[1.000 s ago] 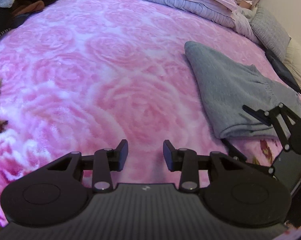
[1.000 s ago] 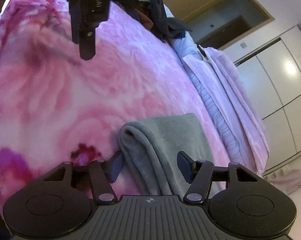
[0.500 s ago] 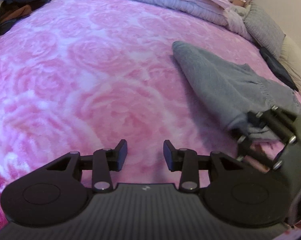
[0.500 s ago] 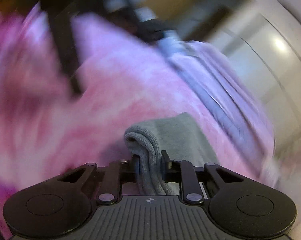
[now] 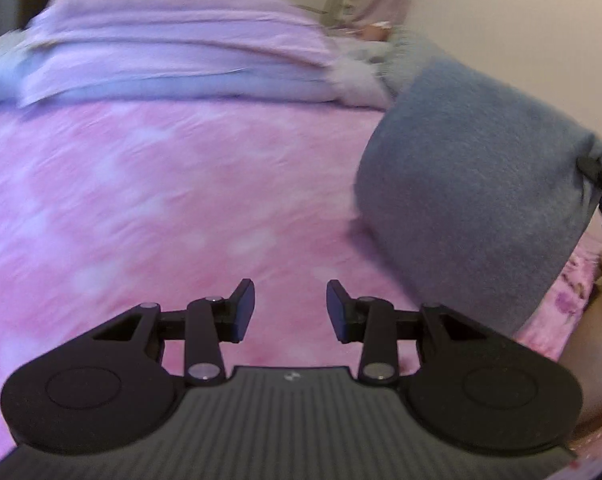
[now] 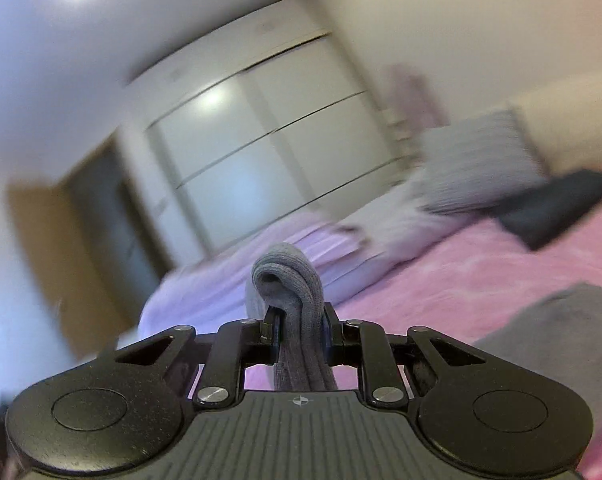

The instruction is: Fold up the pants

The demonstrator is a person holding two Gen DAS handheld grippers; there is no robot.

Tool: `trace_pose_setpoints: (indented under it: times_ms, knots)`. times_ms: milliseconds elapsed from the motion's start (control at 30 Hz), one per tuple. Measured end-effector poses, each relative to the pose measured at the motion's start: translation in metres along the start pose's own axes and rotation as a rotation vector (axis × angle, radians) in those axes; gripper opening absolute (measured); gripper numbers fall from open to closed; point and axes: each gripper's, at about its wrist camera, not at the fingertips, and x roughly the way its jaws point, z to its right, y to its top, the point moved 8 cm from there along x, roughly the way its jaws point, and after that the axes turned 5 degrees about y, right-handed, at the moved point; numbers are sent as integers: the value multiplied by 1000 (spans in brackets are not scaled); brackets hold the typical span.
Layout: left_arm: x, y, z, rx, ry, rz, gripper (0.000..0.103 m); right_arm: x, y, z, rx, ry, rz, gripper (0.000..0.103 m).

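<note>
- The right gripper (image 6: 299, 330) is clamping the folded edge of the grey pants (image 5: 473, 184); its pads are pressing the thick roll of cloth from both sides.
- The pants are hanging from that grip above the pink rose blanket (image 5: 173, 208), at the right of the left wrist view.
- The left gripper (image 5: 291, 310) is hovering over the blanket with its jaws partly apart and nothing between them.
- A lilac quilt (image 5: 173, 52) is lying folded beyond the blanket.

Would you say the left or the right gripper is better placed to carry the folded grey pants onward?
Right: the right gripper is clamped on the folded pants, which hang lifted, while the left gripper is open and empty.
</note>
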Motion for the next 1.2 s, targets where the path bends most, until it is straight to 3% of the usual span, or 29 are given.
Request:
trace_pose_setpoints:
  times_ms: [133,233,267,333,400,433,467,500,533,567,600,667,733,800,833,900,1033,1100,1133,1200]
  knots:
    - [34,12,68,50,-86,-13,34,-40,23,121,266,-151,43,16]
    - [66,6,106,60,-120,-71,34,-57,-8,228,577,-298,-47,26]
    - [76,1,115,58,-125,-96,33,-60,-17,249,679,-270,-64,30]
    - [90,-7,131,59,-127,-132,33,-66,-13,257,746,-146,-15,40]
    - [97,-12,139,57,-123,-145,33,-72,5,250,701,-69,51,66]
    - [101,-14,142,52,-119,-153,33,-72,12,247,673,-49,64,66]
    - [102,-16,142,48,-117,-156,33,-69,16,246,640,-61,62,66]
    - [104,-16,144,40,-119,-157,33,-62,16,249,618,-101,38,52]
    - [104,-16,143,33,-123,-158,33,-55,16,255,606,-150,2,29]
    - [103,-18,141,26,-125,-158,33,-47,14,254,598,-175,-13,18]
    - [102,-18,143,23,-130,-155,33,-44,20,248,575,-154,-2,17]
    - [94,-20,145,34,-139,-141,33,-40,37,214,402,-101,12,16]
    - [94,-20,150,48,-135,-136,33,-42,30,203,313,-145,8,16]
    - [95,-21,153,47,-126,-144,32,-38,7,234,358,-303,-48,16]
    - [97,-22,154,49,-120,-150,32,-40,-5,251,430,-343,-55,16]
    - [98,-22,155,57,-116,-148,32,-44,-5,256,493,-324,-13,16]
    - [100,-21,156,64,-106,-148,31,-53,13,230,408,-298,67,16]
    - [100,-20,157,64,-107,-142,31,-47,5,244,356,-395,17,16]
    - [101,-21,157,65,-104,-145,31,-43,-10,259,395,-428,-10,16]
    - [102,-23,156,76,-86,-155,31,-48,-14,271,512,-404,18,26]
